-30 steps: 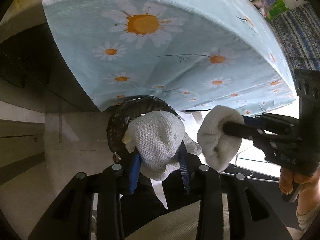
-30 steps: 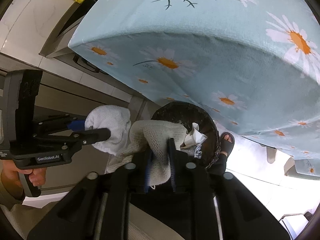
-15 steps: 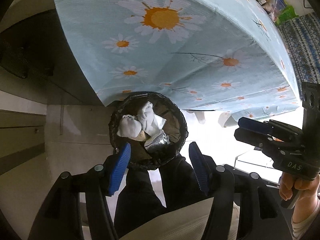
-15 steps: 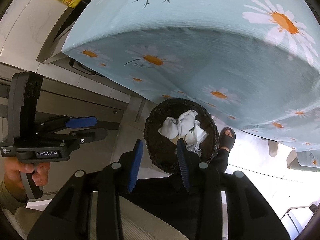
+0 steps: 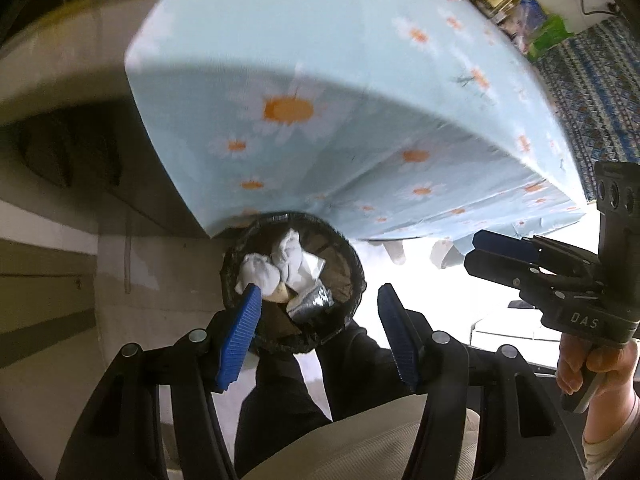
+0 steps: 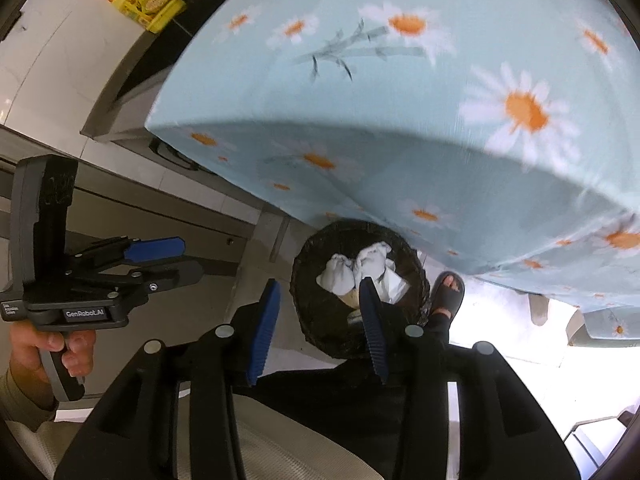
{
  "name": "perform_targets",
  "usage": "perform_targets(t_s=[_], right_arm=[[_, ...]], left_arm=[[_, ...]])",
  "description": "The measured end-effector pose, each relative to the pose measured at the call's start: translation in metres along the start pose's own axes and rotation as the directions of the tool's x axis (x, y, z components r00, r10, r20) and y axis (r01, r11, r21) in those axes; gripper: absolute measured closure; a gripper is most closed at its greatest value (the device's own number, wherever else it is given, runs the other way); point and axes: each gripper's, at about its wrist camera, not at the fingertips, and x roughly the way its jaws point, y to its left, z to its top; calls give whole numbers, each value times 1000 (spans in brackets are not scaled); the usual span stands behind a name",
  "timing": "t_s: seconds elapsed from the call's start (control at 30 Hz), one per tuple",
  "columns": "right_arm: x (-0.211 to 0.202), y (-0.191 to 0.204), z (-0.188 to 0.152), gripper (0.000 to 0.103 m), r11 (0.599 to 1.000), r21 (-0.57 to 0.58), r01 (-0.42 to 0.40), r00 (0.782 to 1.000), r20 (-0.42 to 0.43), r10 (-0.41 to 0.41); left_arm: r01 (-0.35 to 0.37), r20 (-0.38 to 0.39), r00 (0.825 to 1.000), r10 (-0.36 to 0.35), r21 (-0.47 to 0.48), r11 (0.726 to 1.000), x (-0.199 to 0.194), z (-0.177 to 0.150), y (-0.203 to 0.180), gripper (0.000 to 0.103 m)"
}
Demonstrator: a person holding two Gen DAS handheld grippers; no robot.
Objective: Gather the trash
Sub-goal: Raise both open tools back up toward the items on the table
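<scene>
Seen from the left wrist, far left: dim cabinet fronts and pale floor tiles, blurred. Nearer the middle, the left gripper (image 5: 320,312), angled steeply down toward the floor, 2 blue pads spread apart with nothing between them — released, jaws having just been opening. Directly beyond those pads, the black trash bin (image 5: 292,280) on the floor, tucked at the hanging edge of the daisy tablecloth (image 5: 360,100). Inside the bin: 2 white cloth wads (image 5: 276,264) lying side by side, touching, with a crumpled silver wrapper (image 5: 314,302) on the near side. Below the bin, a dark trouser leg (image 5: 280,392) and pale upper clothing at the frame's bottom. To the right, the right gripper (image 5: 472,250) held level-ish from the side, blue pad above black finger, narrowly parted and empty; the right hand (image 5: 592,368) wrapped round its grip, fingers on the trigger. Far right, top: bottles and packets on the table, blurred, and a blue patterned rug (image 5: 592,80).

From the right wrist, left to right: the left hand (image 6: 48,352) clutching its handle, wrist low, gripper pointing right. A yellow packet (image 6: 152,4) on the counter, far left. Then the right gripper's own pads, apart and empty — let go, jaws having just been opening. Bin just beyond the right pad, same white wads visible. Right of the bin, a foot in a dark sandal (image 6: 448,292) on the floor.
</scene>
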Motion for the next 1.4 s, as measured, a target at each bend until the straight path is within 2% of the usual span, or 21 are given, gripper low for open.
perform_targets(t_s=[0.17, 0.3, 0.43, 0.67, 0.8, 0.87, 0.93, 1.07, 1.13, 1.3, 1.4], right_arm=[[-22, 10, 4, 60, 1000, -13, 13, 999, 49, -13], [-37, 11, 7, 52, 1000, -10, 30, 996, 89, -29], [-51, 13, 9, 51, 999, -7, 43, 992, 120, -41], [-84, 15, 14, 48, 998, -21, 52, 979, 198, -47], [-99, 12, 23, 43, 998, -30, 54, 970, 238, -45], [-106, 8, 32, 42, 997, -42, 58, 966, 253, -45], [-110, 6, 39, 35, 997, -49, 67, 963, 263, -52], [-119, -5, 60, 33, 995, -69, 66, 957, 286, -44], [-124, -13, 71, 31, 995, -76, 62, 956, 292, -37], [-131, -37, 97, 30, 994, -100, 52, 957, 289, -21], [-137, -51, 115, 27, 991, -123, 46, 956, 293, -8]], left_arm=[[0, 47, 999, -2, 32, 999, -23, 3, -9, 45], [-7, 69, 998, 3, 68, 998, -35, 4, -20, 45], [-5, 99, 995, -6, 105, 994, -47, 6, -32, 45], [-16, 152, 988, -9, 166, 986, -66, 12, -54, 44], [-29, 197, 980, -5, 171, 985, -80, 21, -61, 44], [-41, 215, 977, 3, 172, 984, -86, 27, -65, 44], [-53, 235, 972, 12, 167, 984, -90, 32, -70, 44], [-70, 266, 964, 26, 155, 985, -96, 47, -76, 44], [-79, 276, 960, 35, 148, 986, -97, 55, -81, 37], [-107, 288, 955, 67, 126, 986, -95, 81, -99, 37], [-123, 290, 953, 87, 110, 986, -91, 97, -108, 31]])
